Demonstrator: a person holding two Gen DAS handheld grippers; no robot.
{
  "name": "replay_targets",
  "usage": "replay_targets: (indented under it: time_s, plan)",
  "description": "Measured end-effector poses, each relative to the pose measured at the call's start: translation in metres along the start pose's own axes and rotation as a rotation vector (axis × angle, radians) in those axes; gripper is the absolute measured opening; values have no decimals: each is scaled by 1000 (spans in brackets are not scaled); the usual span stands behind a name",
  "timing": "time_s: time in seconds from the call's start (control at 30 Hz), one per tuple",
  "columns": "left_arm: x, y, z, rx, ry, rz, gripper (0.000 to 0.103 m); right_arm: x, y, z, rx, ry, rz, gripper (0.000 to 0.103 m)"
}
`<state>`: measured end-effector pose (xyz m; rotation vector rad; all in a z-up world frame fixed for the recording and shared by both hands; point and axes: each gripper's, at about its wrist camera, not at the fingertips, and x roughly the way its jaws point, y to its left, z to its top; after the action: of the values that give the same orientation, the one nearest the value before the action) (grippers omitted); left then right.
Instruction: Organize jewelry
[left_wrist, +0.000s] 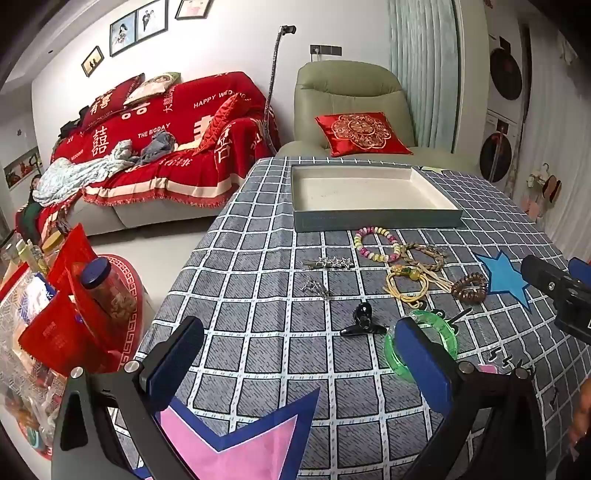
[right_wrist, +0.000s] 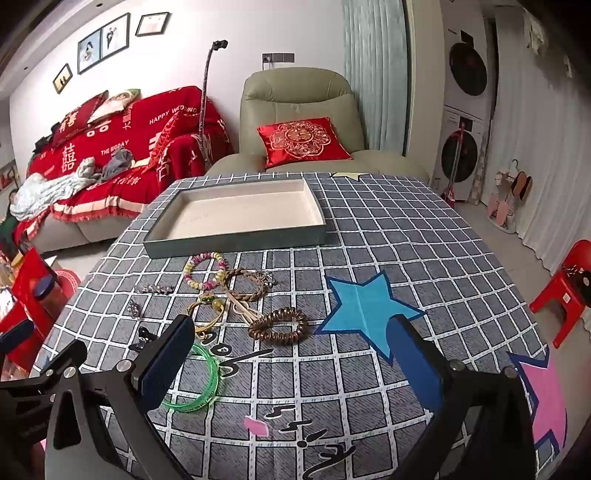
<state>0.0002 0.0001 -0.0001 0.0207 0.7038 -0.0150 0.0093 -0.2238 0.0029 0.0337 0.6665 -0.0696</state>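
Note:
A shallow white-lined tray (left_wrist: 373, 218) (right_wrist: 236, 240) stands empty at the far side of the checked table. In front of it lie a pastel bead bracelet (left_wrist: 376, 243) (right_wrist: 205, 269), a braided cord bracelet (left_wrist: 424, 256) (right_wrist: 245, 286), a yellow cord bracelet (left_wrist: 406, 284) (right_wrist: 210, 314), a brown coil hair tie (left_wrist: 469, 288) (right_wrist: 279, 326), a green bangle (left_wrist: 447, 328) (right_wrist: 207, 380), a silver star clip (left_wrist: 328, 263) (right_wrist: 153, 289), a small silver piece (left_wrist: 314, 287) (right_wrist: 133, 308) and a black clip (left_wrist: 364, 321) (right_wrist: 144, 339). My left gripper (left_wrist: 299, 354) and right gripper (right_wrist: 291, 354) are open, empty, above the near table.
A blue paper star (left_wrist: 506, 277) (right_wrist: 365, 306) and a pink star (left_wrist: 236, 443) (right_wrist: 543, 391) lie flat on the cloth. A green armchair (right_wrist: 299, 122) stands behind the table, a red sofa (left_wrist: 166, 144) to the left, a red stool (right_wrist: 569, 288) to the right.

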Motion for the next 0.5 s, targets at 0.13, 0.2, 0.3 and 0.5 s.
replay_targets:
  time_s: [0.13, 0.2, 0.3, 0.5]
  plan:
    - [1, 3, -1, -9, 0, -10, 103, 0, 0, 0, 0, -3, 8, 103]
    - [-1, 4, -1, -6, -15, 6, 103, 2, 1, 0, -4, -1, 7, 103]
    - [1, 3, -1, 2, -17, -5, 103, -4, 2, 0, 1, -16, 11, 103]
    - [-2, 2, -1, -9, -17, -17, 103, -4, 6, 7, -2, -10, 15, 103]
